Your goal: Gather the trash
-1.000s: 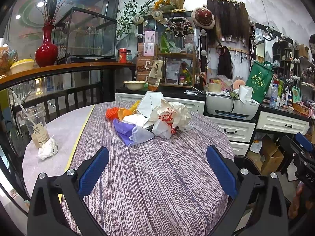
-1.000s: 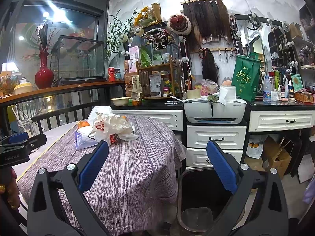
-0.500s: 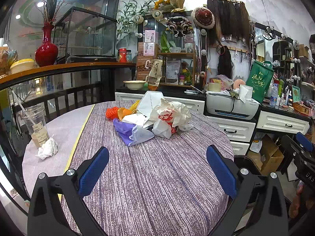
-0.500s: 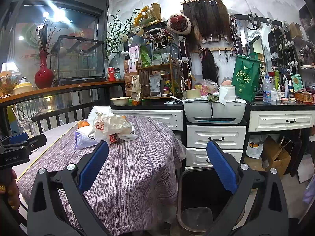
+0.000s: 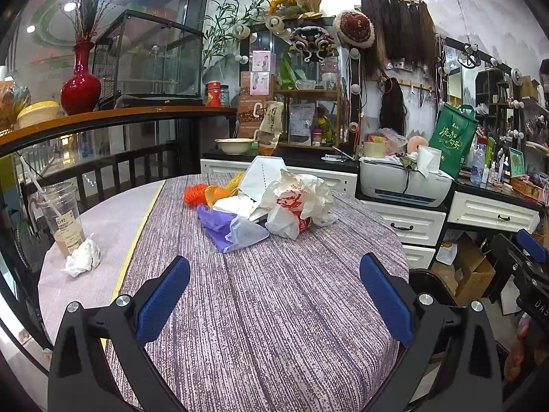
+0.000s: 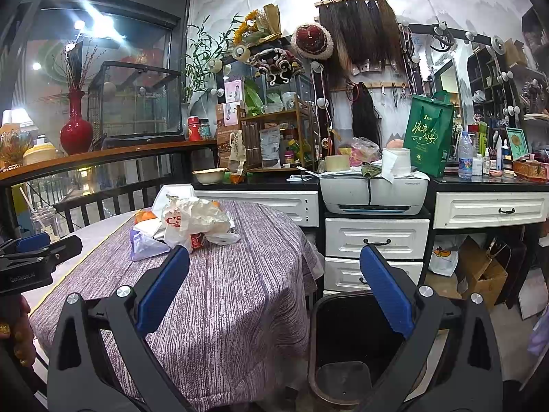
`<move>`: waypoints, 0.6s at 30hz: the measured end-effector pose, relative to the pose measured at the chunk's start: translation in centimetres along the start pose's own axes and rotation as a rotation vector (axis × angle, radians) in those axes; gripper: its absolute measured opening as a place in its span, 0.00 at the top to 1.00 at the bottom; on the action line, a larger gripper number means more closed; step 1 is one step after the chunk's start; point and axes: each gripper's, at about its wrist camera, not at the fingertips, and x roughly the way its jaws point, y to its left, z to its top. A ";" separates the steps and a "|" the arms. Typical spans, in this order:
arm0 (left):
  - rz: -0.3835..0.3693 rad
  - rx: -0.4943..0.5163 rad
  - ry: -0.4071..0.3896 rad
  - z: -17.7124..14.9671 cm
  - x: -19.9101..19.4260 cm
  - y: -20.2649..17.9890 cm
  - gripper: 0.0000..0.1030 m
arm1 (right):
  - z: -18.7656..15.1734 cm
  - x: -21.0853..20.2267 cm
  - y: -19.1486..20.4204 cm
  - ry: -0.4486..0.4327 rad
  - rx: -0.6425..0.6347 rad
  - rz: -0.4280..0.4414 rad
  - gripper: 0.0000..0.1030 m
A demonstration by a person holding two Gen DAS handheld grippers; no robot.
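Left tool and right tool, both released, hover near trash pile on the surface

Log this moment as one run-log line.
left hand-held gripper: open, empty | right hand-held gripper: open, empty | trash pile: on table, untouched | bin: beside table

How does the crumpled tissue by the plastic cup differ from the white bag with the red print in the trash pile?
The crumpled tissue is small, plain white, and lies alone on the pale cloth beside the plastic cup. The white bag with the red print is much bulkier, carries a red logo, and sits heaped among other wrappers on the striped cloth, farther along the table. Both are crumpled and white, and neither tool touches them.
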 end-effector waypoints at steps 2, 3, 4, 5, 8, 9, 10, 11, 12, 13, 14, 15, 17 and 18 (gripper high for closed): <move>0.003 0.000 0.008 -0.5 0.2 0.1 0.05 | -0.1 0.2 0.0 0.009 0.001 0.001 0.05; 0.005 0.001 0.014 -0.7 0.4 0.2 0.05 | -0.1 0.3 0.0 0.015 0.000 0.002 0.05; 0.007 0.002 0.020 -0.9 0.6 0.2 0.05 | -0.3 0.5 0.0 0.024 -0.002 0.002 0.05; 0.009 0.004 0.029 -1.2 0.8 0.3 0.05 | -0.3 0.6 0.0 0.030 -0.004 0.002 0.05; 0.012 0.007 0.067 -1.4 1.5 0.6 0.05 | -0.8 1.2 0.2 0.065 -0.003 0.021 0.05; 0.009 0.001 0.089 -1.4 1.8 0.9 0.05 | -1.0 1.6 0.3 0.090 -0.002 0.032 0.05; 0.005 -0.008 0.108 -1.6 2.2 1.1 0.05 | -1.1 1.9 0.5 0.112 -0.002 0.039 0.05; 0.005 -0.016 0.124 -1.5 2.3 1.3 0.05 | -1.3 2.3 0.7 0.145 -0.003 0.054 0.05; 0.007 -0.027 0.147 -1.7 2.6 1.7 0.05 | -1.4 2.8 1.1 0.176 -0.010 0.071 0.05; 0.007 -0.033 0.162 -1.6 2.8 1.9 0.05 | -1.4 3.2 1.5 0.196 -0.021 0.080 0.05; 0.005 -0.040 0.176 -1.6 3.0 2.1 0.05 | -1.3 3.7 2.0 0.221 -0.037 0.091 0.05; 0.006 -0.047 0.190 -1.6 3.1 2.4 0.05 | -1.2 4.2 2.4 0.241 -0.047 0.103 0.05; 0.009 -0.059 0.211 -1.4 3.4 2.9 0.05 | -0.8 5.5 3.0 0.282 -0.050 0.148 0.05; 0.004 -0.060 0.228 -1.3 3.7 3.1 0.05 | -0.6 6.2 3.3 0.297 -0.045 0.166 0.05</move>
